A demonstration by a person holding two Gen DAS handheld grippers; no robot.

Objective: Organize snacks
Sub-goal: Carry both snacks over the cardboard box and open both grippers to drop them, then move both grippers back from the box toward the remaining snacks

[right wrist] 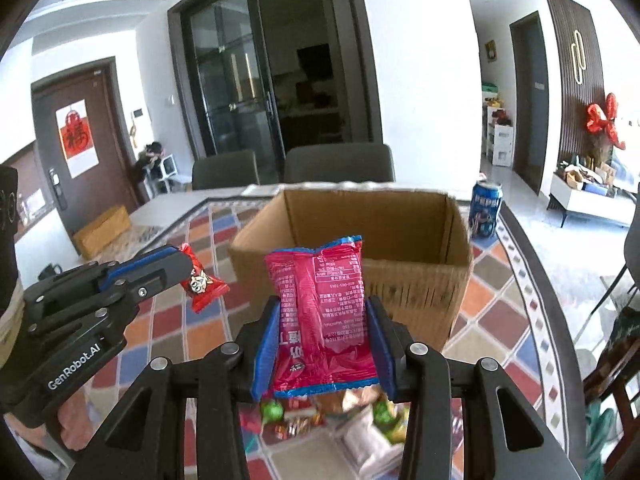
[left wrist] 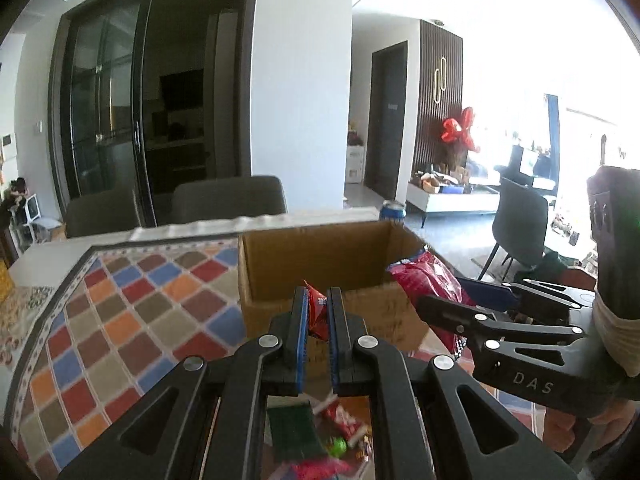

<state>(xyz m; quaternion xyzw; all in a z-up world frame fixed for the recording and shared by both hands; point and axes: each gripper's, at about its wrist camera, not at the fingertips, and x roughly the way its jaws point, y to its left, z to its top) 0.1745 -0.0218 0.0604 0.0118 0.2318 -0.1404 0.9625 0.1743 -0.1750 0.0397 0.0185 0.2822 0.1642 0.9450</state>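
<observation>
Right wrist: pink packet (right wrist: 324,316) upright (lengthwise vertical) in right tongs (right wrist: 323,350).

The loose snacks (right wrist: 320,420) at six o'clock are blurred – no labels can be read – and the box (right wrist: 360,248) floor is hidden.

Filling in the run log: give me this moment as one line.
left tongs: shut on small red candy | right tongs: shut on pink snack bag | cardboard box: open, ahead | both raised
</observation>
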